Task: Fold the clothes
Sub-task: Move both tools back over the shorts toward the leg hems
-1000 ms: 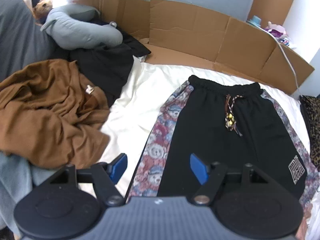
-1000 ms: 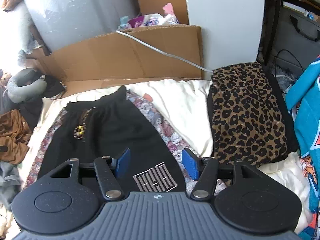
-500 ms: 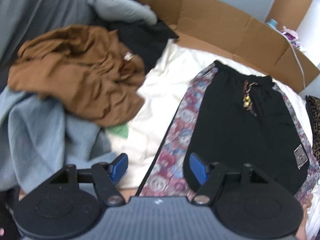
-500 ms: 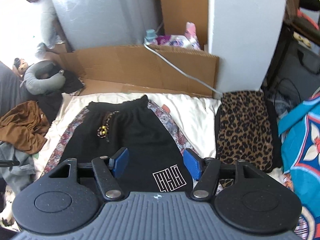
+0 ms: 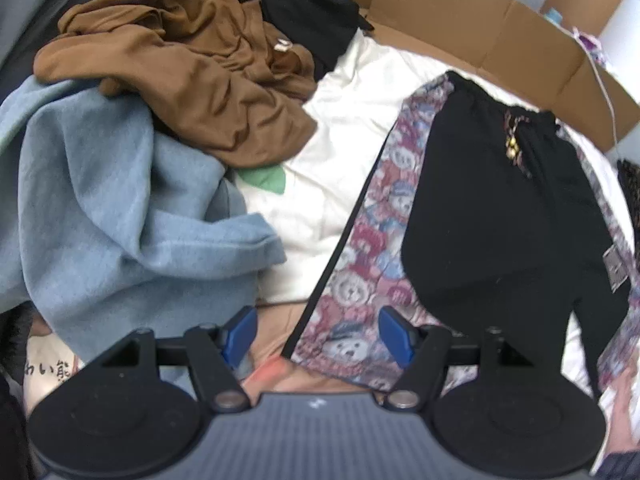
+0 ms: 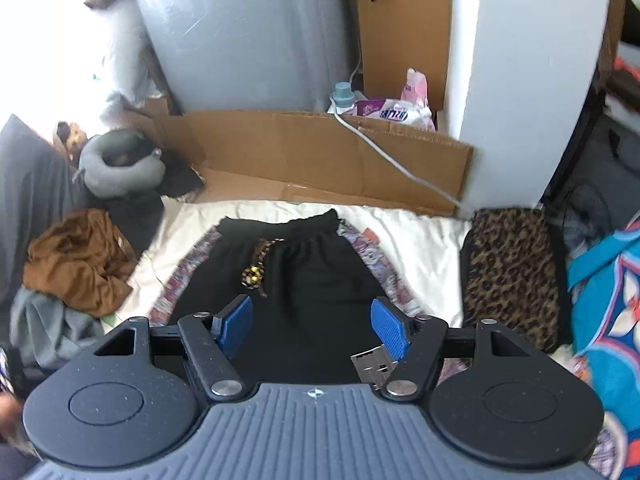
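Left wrist view
Left gripper [image 5: 318, 334]: 2 blue pads spread wide, nothing between them; it hangs over the near edge of the bed.
Shorts [image 5: 500, 216]: black, with bear-print side panels; laid flat on the white sheet [image 5: 344, 128], waistband at the far end, hems toward the camera. The left hem lies just ahead of the right pad.
Drawstring [image 5: 514, 148]: beaded, lying on the black front below the waistband.
Logo patch [image 5: 616, 266]: on the right leg, near the hem.
Brown garment [image 5: 188, 68]: crumpled, left of the shorts, well apart from them.
Blue garment [image 5: 104, 208]: heaped in front of the brown one, partly under it.
Green cloth [image 5: 266, 178]: a corner showing between the 2 heaps and the sheet.
Black garment [image 5: 308, 20]: behind the brown one.
Cardboard [image 5: 472, 36]: folded up along the far side of the bed.

Right wrist view
Right gripper [image 6: 316, 326]: pads held wide apart, empty; it hovers above the lower half of the shorts [image 6: 296, 280].
Shorts: flat and centred on the sheet [image 6: 416, 236], both print panels visible along the sides.
Leopard cloth [image 6: 512, 268]: folded, right of the shorts, sheet between them.
Neck pillow [image 6: 120, 164]: grey, far left, behind the brown garment [image 6: 76, 260].
Cardboard [image 6: 320, 152]: standing behind the waistband, a white cable [image 6: 384, 152] draped over it.
Turquoise fabric [image 6: 608, 292]: at the right edge.
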Demonstrator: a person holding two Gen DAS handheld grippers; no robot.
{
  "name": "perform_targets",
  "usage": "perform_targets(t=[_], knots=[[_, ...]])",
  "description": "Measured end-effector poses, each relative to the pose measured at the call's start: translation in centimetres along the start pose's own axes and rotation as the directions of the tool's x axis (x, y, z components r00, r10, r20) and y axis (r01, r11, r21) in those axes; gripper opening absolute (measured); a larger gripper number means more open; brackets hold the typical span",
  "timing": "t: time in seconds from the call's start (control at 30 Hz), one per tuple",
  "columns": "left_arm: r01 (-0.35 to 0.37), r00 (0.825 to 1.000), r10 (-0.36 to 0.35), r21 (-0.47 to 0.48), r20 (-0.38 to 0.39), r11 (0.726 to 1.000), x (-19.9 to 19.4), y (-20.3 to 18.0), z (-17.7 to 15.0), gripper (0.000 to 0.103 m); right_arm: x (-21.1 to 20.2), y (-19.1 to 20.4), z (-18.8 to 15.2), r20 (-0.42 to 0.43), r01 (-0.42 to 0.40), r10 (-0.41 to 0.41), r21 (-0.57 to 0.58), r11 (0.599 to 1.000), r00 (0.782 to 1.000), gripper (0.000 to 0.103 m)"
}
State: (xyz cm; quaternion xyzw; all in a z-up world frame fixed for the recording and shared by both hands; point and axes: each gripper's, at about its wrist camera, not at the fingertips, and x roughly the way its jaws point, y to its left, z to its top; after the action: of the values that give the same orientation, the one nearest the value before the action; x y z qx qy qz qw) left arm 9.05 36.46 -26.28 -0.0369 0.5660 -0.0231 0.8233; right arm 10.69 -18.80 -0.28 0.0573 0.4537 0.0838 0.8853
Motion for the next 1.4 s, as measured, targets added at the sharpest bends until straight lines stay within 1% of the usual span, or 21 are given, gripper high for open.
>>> perform_targets(t=[0.1, 0.13, 0.2, 0.23, 0.3, 0.4, 0.43, 0.47, 0.6, 0.73, 0.83, 1.0, 1.03, 1.07, 1.1, 1.17, 1.23, 1.33, 1.4], knots=[[0.001, 1.000, -0.001, -0.025, -0.010, 1.000, 0.4, 0.5, -0.7, 0.068, 0.5, 0.5, -1.0, 0.029, -0.012, 0.010, 0.065, 0.998, 1.000, 0.072], [0.003, 1.000, -0.003, -0.037, -0.015, 0.999, 0.6, 0.7, -0.9, 0.066, 0.7, 0.6, -1.4, 0.041, -0.010, 0.007, 0.075, 0.997, 0.999, 0.072], [-0.009, 0.999, 0.007, -0.051, -0.039, 0.999, 1.0, 0.9, -1.1, 0.066, 1.4, 0.9, -2.6, 0.047, -0.005, 0.001, 0.089, 0.996, 0.999, 0.072], [-0.015, 0.999, 0.012, -0.057, -0.050, 0.998, 1.3, 1.0, -1.3, 0.063, 1.9, 1.0, -3.2, 0.044, -0.005, 0.000, 0.093, 0.996, 0.999, 0.072], [-0.024, 0.997, 0.020, -0.071, -0.068, 0.997, 1.8, 1.2, -1.6, 0.061, 2.9, 1.2, -4.4, 0.023, -0.015, 0.013, 0.090, 0.996, 1.000, 0.072], [-0.003, 0.998, -0.002, -0.088, -0.059, 0.996, 2.1, 1.4, -2.1, 0.060, 4.3, 1.5, -6.2, 0.009, 0.007, -0.008, 0.060, 0.998, 1.000, 0.072], [0.000, 0.998, -0.005, -0.085, -0.056, 0.996, 2.2, 1.3, -2.2, 0.058, 4.6, 1.6, -6.8, 0.007, 0.015, -0.015, 0.052, 0.999, 1.000, 0.072], [-0.003, 0.999, -0.001, -0.072, -0.054, 0.997, 2.3, 1.2, -2.2, 0.055, 4.9, 1.6, -7.3, 0.010, 0.011, -0.012, 0.045, 0.999, 1.000, 0.072], [-0.007, 0.999, 0.006, -0.032, -0.045, 0.999, 3.0, 0.9, -2.3, 0.054, 5.6, 1.5, -9.7, 0.037, -0.025, 0.024, 0.025, 0.999, 0.999, 0.072], [-0.019, 0.999, 0.018, -0.038, -0.041, 0.999, 4.0, 1.1, -2.3, 0.049, 6.6, 1.4, -11.8, 0.042, -0.021, 0.021, 0.012, 1.000, 0.999, 0.072], [-0.015, 0.999, 0.013, -0.053, -0.036, 0.998, 4.7, 1.5, -2.4, 0.043, 7.7, 1.1, -13.6, 0.024, -0.020, 0.019, 0.032, 0.999, 1.000, 0.072], [-0.009, 0.999, 0.007, -0.055, -0.031, 0.998, 5.8, 2.1, -2.6, 0.041, 9.6, 0.5, -16.3, -0.041, 0.008, -0.006, 0.048, 0.999, 0.999, 0.072], [-0.009, 1.000, 0.007, -0.058, -0.029, 0.998, 6.0, 2.2, -2.7, 0.037, 9.8, 0.3, -16.7, -0.045, 0.012, -0.009, 0.050, 0.999, 0.999, 0.072], [-0.008, 1.000, 0.007, -0.063, -0.024, 0.998, 6.1, 2.4, -2.8, 0.030, 9.8, 0.2, -17.0, -0.046, 0.015, -0.013, 0.051, 0.999, 0.999, 0.072], [-0.009, 1.000, 0.008, -0.069, -0.018, 0.998, 6.1, 2.5, -2.8, 0.028, 9.9, 0.1, -17.3, -0.047, 0.018, -0.016, 0.052, 0.998, 0.999, 0.072], [0.000, 1.000, 0.000, -0.080, -0.006, 0.997, 6.0, 2.8, -2.9, 0.028, 10.1, -0.1, -17.9, -0.052, 0.024, -0.021, 0.049, 0.998, 0.998, 0.072], [0.018, 1.000, -0.018, -0.067, 0.005, 0.998, 5.8, 3.0, -2.9, 0.028, 10.4, -0.4, -18.3, -0.060, 0.024, -0.021, 0.048, 0.999, 0.998, 0.072], [0.015, 1.000, -0.015, -0.044, 0.007, 0.999, 5.9, 3.3, -2.9, 0.028, 10.8, -0.6, -18.9, -0.075, 0.023, -0.020, 0.043, 0.999, 0.997, 0.072], [0.034, 0.999, -0.034, -0.056, 0.009, 0.998, 6.2, 3.7, -3.1, 0.028, 11.1, -0.6, -19.3, -0.086, 0.027, -0.024, 0.036, 0.999, 0.996, 0.072]])
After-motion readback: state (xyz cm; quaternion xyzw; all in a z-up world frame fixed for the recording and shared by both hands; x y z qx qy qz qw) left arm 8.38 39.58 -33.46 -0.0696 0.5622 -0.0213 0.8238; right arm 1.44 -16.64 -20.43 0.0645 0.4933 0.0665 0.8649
